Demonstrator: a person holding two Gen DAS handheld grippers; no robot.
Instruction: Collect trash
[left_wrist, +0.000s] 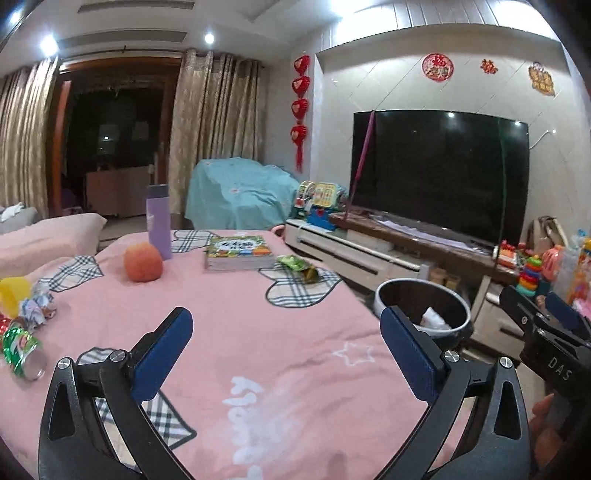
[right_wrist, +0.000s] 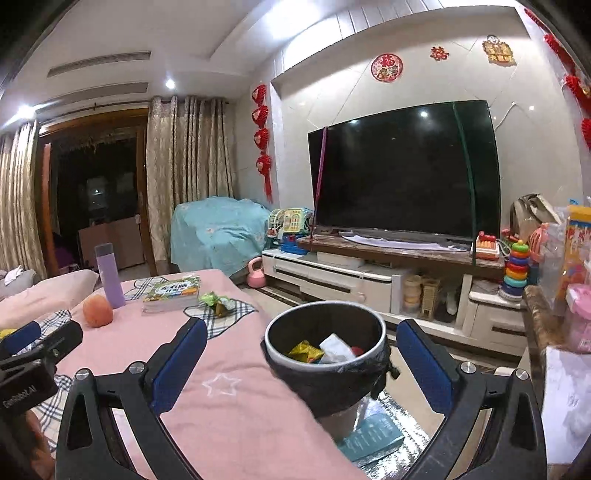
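- Left wrist view: the left tongs (left_wrist: 286, 354) are spread wide and hold nothing, hanging over the pink-covered surface (left_wrist: 240, 332). The right tongs (right_wrist: 301, 365) are likewise spread and bare, framing the trash bin (right_wrist: 325, 354) that stands just off the surface's edge.
- Trash not yet collected: a green snack wrapper (left_wrist: 297, 266) beside the book (left_wrist: 238, 253), and at the left edge a crumpled paper wad (left_wrist: 37, 308) and a crushed green can (left_wrist: 24, 350).
- Risk: the wrapper lies flat on soft cloth, so the tongs could pinch the cover along with it and drag the book.
- Risk: the can lies on its side near the edge; a glancing touch might roll it off.
- Risk: the peach (left_wrist: 143, 263) and purple bottle (left_wrist: 159, 221) stand near the trash and are not trash; a reach past them could topple the bottle.
- Risk: a light wrapper let go too far from the bin could flutter past its rim, which sits lower than the surface.
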